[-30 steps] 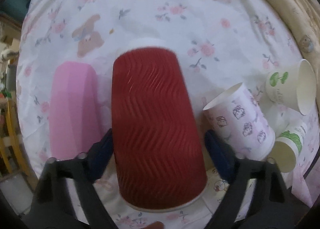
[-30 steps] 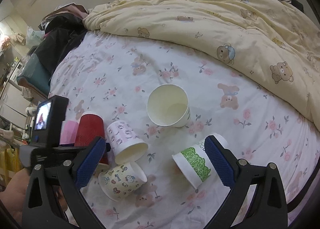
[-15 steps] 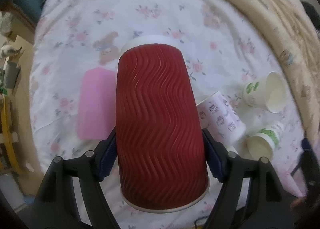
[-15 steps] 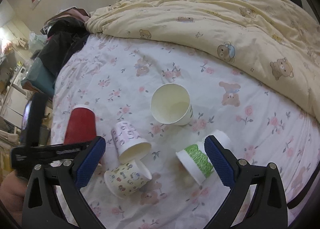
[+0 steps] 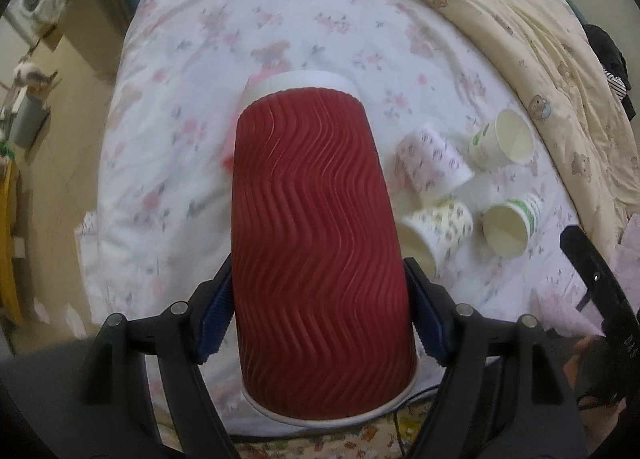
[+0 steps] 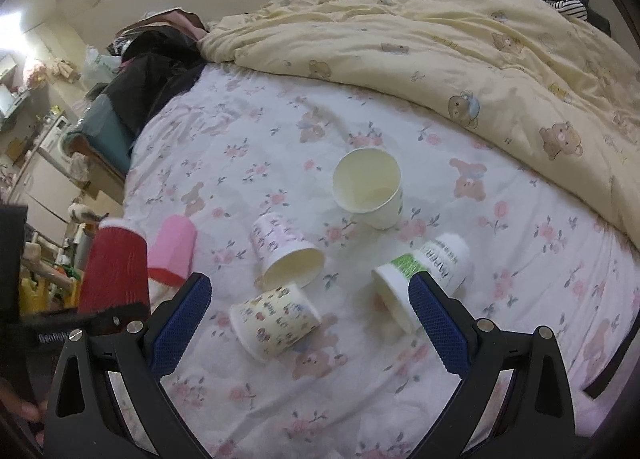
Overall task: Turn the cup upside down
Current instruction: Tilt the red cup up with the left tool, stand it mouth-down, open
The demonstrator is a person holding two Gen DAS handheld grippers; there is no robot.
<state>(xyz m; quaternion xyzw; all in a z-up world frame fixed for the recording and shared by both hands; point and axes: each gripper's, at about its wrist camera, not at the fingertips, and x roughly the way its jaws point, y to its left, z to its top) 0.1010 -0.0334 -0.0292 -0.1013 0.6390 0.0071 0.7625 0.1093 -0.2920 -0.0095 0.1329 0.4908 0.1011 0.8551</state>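
Only the right wrist view showed the pink cup (image 6: 173,250) lying behind. The left gripper (image 5: 320,315) pinched the red cup (image 5: 320,255) between its fingers above the bed (image 5: 192,131); the right gripper (image 6: 308,323) hung spread wide.

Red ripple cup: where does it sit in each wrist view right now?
Left wrist: red ripple cup fills the centre, clamped by the left gripper.
Right wrist: same cup at far left, beside the pink cup.
Shared landmark: purple-print cup.
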